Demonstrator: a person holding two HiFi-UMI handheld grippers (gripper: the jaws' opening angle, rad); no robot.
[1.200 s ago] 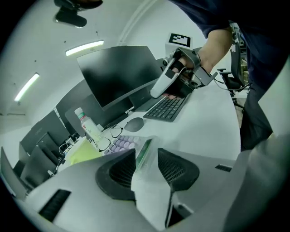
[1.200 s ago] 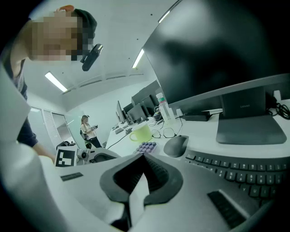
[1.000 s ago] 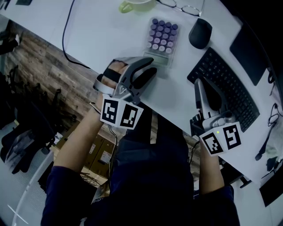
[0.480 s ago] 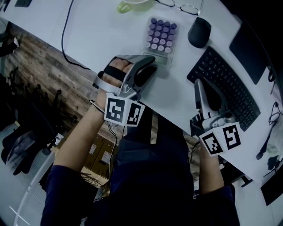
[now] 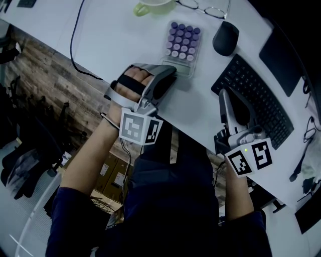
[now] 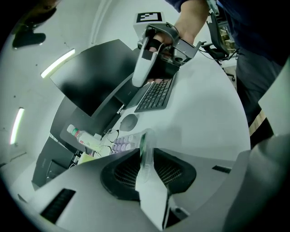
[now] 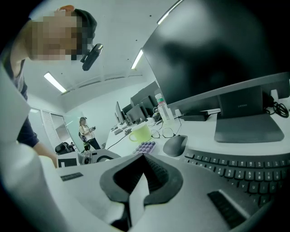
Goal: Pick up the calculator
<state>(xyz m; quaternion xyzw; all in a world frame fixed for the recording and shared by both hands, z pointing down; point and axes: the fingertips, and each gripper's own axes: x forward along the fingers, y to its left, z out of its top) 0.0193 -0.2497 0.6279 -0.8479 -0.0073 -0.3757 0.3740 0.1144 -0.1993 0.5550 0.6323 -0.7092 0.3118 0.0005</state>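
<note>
Left gripper view: the left gripper (image 6: 145, 152) has just been closing its jaws, and they pinch the near edge of the calculator (image 6: 118, 145), seen edge-on between the pads. Head view: the gripper body covers that contact. The calculator lies flat on the white desk (image 5: 125, 35), mouse (image 5: 225, 37) beside it, cup (image 5: 150, 6) beyond. The right gripper (image 7: 142, 156) has its jaws together on nothing, at the keyboard (image 5: 261, 105).

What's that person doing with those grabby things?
A person holds a hand-held gripper in each hand. The left hand-held gripper has just been closing its jaws on the near edge of the calculator, which lies on the desk, not yet lifted. The right hand-held gripper rests, shut and empty, by the keyboard.
</note>
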